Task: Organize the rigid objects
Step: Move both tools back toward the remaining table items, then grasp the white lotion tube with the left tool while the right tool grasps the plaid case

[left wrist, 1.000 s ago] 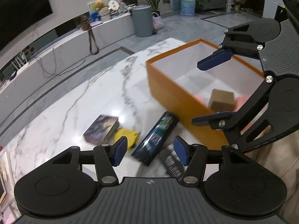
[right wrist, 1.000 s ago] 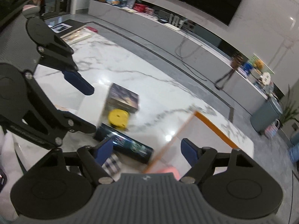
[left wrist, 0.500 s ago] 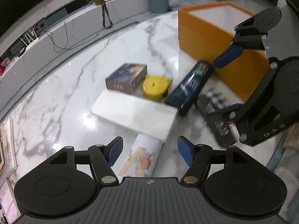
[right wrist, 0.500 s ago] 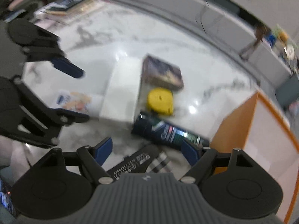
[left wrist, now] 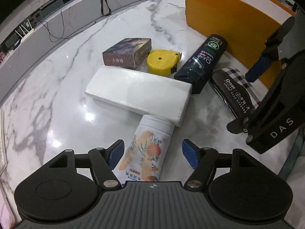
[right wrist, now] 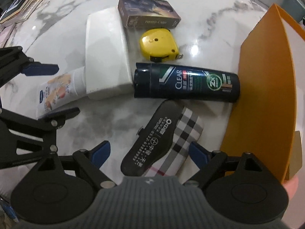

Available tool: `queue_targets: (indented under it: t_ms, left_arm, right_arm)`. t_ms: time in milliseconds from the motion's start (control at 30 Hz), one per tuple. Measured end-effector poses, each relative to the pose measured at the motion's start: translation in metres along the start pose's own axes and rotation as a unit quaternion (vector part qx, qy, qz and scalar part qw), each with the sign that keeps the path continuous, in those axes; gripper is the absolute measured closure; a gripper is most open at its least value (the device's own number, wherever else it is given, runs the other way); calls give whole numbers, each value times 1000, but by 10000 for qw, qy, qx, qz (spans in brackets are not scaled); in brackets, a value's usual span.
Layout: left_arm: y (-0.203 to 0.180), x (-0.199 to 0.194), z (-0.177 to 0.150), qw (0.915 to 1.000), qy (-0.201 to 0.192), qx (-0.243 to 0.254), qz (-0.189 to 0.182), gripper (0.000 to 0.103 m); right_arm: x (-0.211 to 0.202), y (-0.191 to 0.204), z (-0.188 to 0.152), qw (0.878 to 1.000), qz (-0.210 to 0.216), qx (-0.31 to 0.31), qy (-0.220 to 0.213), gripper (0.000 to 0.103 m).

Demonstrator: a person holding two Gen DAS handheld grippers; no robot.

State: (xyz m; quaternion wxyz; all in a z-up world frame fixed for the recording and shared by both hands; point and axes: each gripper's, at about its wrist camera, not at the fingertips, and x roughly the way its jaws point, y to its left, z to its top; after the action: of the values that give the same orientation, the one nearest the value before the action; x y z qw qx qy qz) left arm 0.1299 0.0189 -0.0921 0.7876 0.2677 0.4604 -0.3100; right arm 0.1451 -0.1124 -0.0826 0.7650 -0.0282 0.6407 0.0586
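Observation:
Several objects lie on the marble table. My left gripper [left wrist: 153,153] is open, its fingers on either side of a lying white floral bottle [left wrist: 147,148]. My right gripper [right wrist: 150,153] is open over a black glasses case [right wrist: 152,141] that lies on a plaid case [right wrist: 183,139]. Beyond lie a dark shampoo bottle [right wrist: 186,83], a yellow tape measure [right wrist: 159,44], a white box [right wrist: 105,53] and a dark card box [right wrist: 148,12]. The same items show in the left wrist view: white box [left wrist: 137,90], tape measure [left wrist: 162,62], shampoo bottle [left wrist: 203,62], card box [left wrist: 127,53].
An orange open box [left wrist: 225,13] with a white inside stands at the right, also in the right wrist view [right wrist: 266,87], with a brown carton [right wrist: 295,156] inside. Books [right wrist: 21,2] lie at the table's far left edge. A low grey cabinet [left wrist: 57,22] runs behind the table.
Both grippers have moved away from the orange box and down toward the table. The left one now straddles the floral bottle; the right one hovers over the black case.

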Motion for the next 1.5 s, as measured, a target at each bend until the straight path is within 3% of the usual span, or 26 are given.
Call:
queue_targets:
  t_ms: [167,267,433,500,633,800,867,1000,1133,1400,1500]
  left_arm:
    - [0,3,-2,10000,-7,-56,51,24]
    - [3,3,-2,9999,35,-158,61,29]
    - [5,5,0,9978,474,-459,44,53]
    - [8,3,-3,9951,634,-741,-181,52]
    - [4,-3,-10,9941,677,-799,-269,51]
    - [4,-2,-14,9940,590,-879,-264,39]
    - [3,-2,-13,9944,549,-867,-271,37]
    - [2,-2,-10,9942,541,-879,-292,36]
    - [1,-3,-8,9936,640,-857,-356,46]
    - [-1,-4,-8,9930,700,-896,-332,45]
    - [-3,-2,-7,9933,683,-882,-307,44]
  right_arm:
    - [-1,1,0,9999,-29,-13,-128,15]
    - [-5,7,-3,9990,-58,-317,-304,26]
    - [-9,25,-9,9943,87,-917,-530,37]
    - [-9,32,-11,9922,235,-1073,-589,38]
    - [-10,37,-12,9905,348,-1196,-592,42]
    - [-15,27,-14,9904,383,-1212,-537,25]
    - [-16,27,-18,9880,407,-1413,-470,25]
    - [-16,32,-28,9779,398,-2020,-359,18]
    - [-10,35,-36,9688,217,-2450,-307,20]
    - [-1,17,-23,9819,433,-1812,-334,30]
    - [0,17,-21,9833,414,-1748,-297,27]
